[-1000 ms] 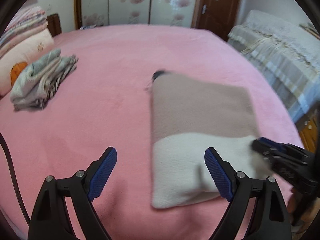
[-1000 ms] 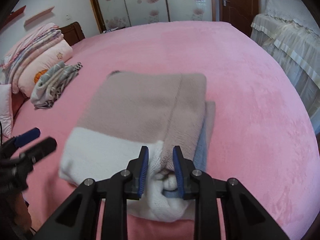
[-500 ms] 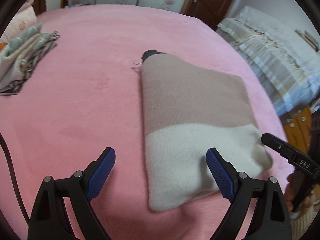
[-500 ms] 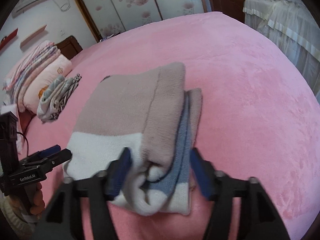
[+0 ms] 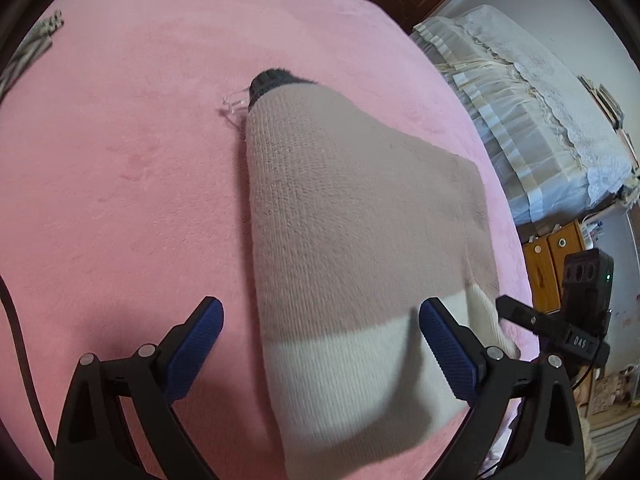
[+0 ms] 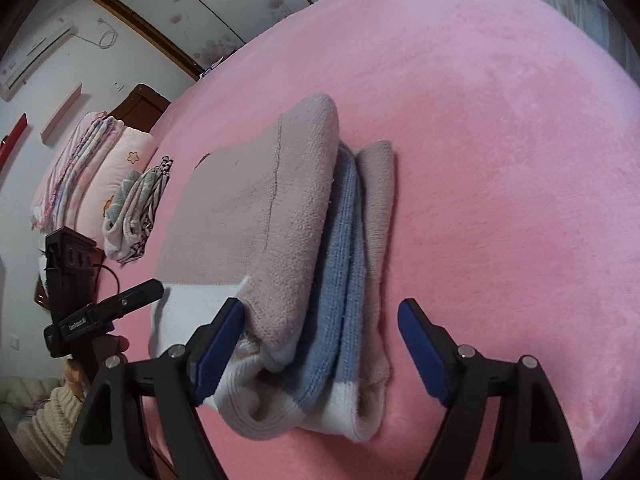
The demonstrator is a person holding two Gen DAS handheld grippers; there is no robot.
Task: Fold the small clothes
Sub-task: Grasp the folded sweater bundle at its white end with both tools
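Observation:
A folded knit sweater (image 5: pixel 352 220), beige with a white hem and blue inner layers (image 6: pixel 340 280), lies flat on the pink bed (image 5: pixel 120 160). My left gripper (image 5: pixel 319 306) hovers over its near left corner, and its jaws are opening wide, with the sweater's left edge below the gap and no pad pressing it. My right gripper (image 6: pixel 321 306) straddles the stacked near right edge. Its jaws are opening too, the left pad beside the fold and the right pad off the cloth. One of the left gripper's fingers (image 6: pixel 132 298) shows in the right wrist view.
A stack of folded clothes (image 6: pixel 136 208) and pillows with blankets (image 6: pixel 92 168) sit at the bed's far left. A second bed with a lace cover (image 5: pixel 540 120) and a wooden cabinet (image 5: pixel 552 256) stand to the right. A person's hand and knit sleeve (image 6: pixel 60 400) are at lower left.
My right gripper has opened and let go of the sweater's near edge, which now rests on the bed. Both grippers have tilted down and come closer to the sweater.

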